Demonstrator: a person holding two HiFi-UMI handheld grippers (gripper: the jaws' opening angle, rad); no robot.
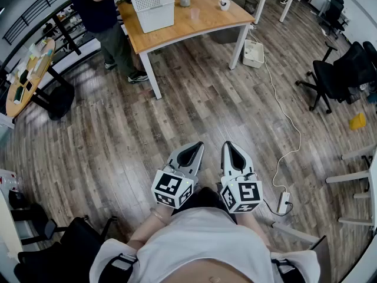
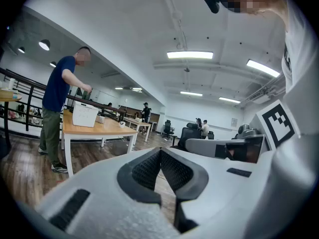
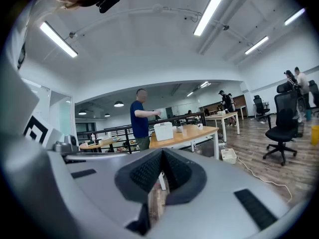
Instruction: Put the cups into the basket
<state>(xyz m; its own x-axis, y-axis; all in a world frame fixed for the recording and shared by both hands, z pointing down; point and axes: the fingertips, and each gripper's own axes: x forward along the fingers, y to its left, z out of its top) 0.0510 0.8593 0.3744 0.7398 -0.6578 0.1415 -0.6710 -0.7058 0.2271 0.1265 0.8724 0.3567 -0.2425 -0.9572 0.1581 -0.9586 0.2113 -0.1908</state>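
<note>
A white slatted basket (image 1: 153, 7) stands on a wooden table (image 1: 206, 22) far ahead of me, across the wood floor. Two small cups sit on the table to its right: a grey cup (image 1: 185, 0) and a white cup (image 1: 224, 5). My left gripper (image 1: 197, 147) and right gripper (image 1: 228, 145) are held side by side close to my body, both shut and empty, pointing toward the table. The left gripper view shows the basket (image 2: 84, 115) small at the left. In the right gripper view the basket (image 3: 163, 131) lies just above the shut jaws.
A person in a dark blue shirt (image 1: 97, 5) stands at the table's left end, reaching over it. A white box (image 1: 254, 53) sits on the floor by a table leg, with a cable running to a power strip (image 1: 283, 202). Office chairs (image 1: 336, 75) stand at the right.
</note>
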